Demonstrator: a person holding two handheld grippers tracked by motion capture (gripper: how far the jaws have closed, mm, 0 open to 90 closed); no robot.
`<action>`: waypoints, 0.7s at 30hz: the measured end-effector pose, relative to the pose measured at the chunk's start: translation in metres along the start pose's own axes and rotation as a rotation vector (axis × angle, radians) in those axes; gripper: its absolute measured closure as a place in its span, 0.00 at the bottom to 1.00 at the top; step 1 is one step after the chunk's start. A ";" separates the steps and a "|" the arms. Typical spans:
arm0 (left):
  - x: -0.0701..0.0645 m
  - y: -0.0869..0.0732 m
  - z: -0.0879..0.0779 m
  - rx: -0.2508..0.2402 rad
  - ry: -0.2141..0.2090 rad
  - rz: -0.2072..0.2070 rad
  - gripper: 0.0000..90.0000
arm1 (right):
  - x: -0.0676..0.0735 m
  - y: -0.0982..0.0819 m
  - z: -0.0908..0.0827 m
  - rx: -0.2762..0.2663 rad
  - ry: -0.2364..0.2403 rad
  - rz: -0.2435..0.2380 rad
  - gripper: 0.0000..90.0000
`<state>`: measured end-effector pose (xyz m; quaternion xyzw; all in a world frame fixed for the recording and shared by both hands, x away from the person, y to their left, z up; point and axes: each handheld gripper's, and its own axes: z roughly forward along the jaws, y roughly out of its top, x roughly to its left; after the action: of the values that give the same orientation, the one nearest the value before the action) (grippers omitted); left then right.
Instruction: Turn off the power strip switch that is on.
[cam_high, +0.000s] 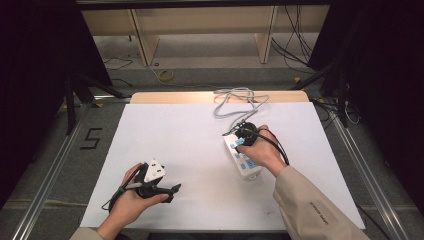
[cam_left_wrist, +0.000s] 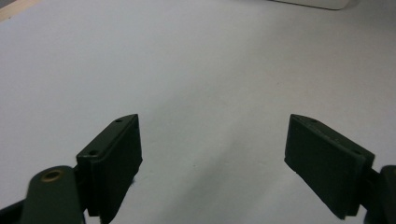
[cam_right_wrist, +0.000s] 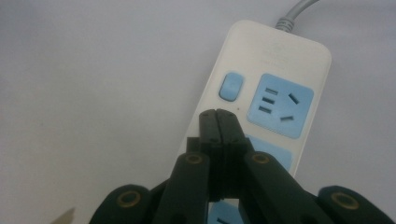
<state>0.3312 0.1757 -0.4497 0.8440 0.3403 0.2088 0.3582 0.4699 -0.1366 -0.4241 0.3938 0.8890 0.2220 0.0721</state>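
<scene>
A white power strip (cam_high: 243, 159) with light-blue sockets lies on the white table sheet, right of centre, its grey cable (cam_high: 231, 102) coiling away toward the far edge. My right gripper (cam_high: 239, 134) hovers over the strip's far end, jaws shut together with nothing between them. In the right gripper view the closed tips (cam_right_wrist: 217, 116) sit just below the strip's blue switch (cam_right_wrist: 231, 86), beside a blue socket (cam_right_wrist: 280, 105) of the power strip (cam_right_wrist: 261, 56). My left gripper (cam_high: 175, 190) rests near the front left of the sheet, jaws open and empty (cam_left_wrist: 212, 154).
The white sheet (cam_high: 170, 135) covers most of the table; a strip of wooden table edge (cam_high: 165, 97) shows at the back. Beyond the table are wooden shelf legs and floor cables. Metal frame rails run along both sides.
</scene>
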 end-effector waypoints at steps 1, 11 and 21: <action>0.000 0.000 0.000 0.000 0.000 0.000 0.20 | 0.000 0.000 0.001 0.006 0.000 0.003 1.00; 0.000 0.000 0.000 0.000 0.000 0.000 0.20 | 0.000 0.002 0.006 0.037 0.002 0.005 1.00; 0.000 0.000 0.001 -0.003 0.000 0.002 0.20 | 0.000 0.003 0.011 0.068 0.002 0.012 1.00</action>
<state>0.3315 0.1752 -0.4501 0.8438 0.3393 0.2095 0.3591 0.4753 -0.1307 -0.4324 0.4012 0.8937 0.1926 0.0567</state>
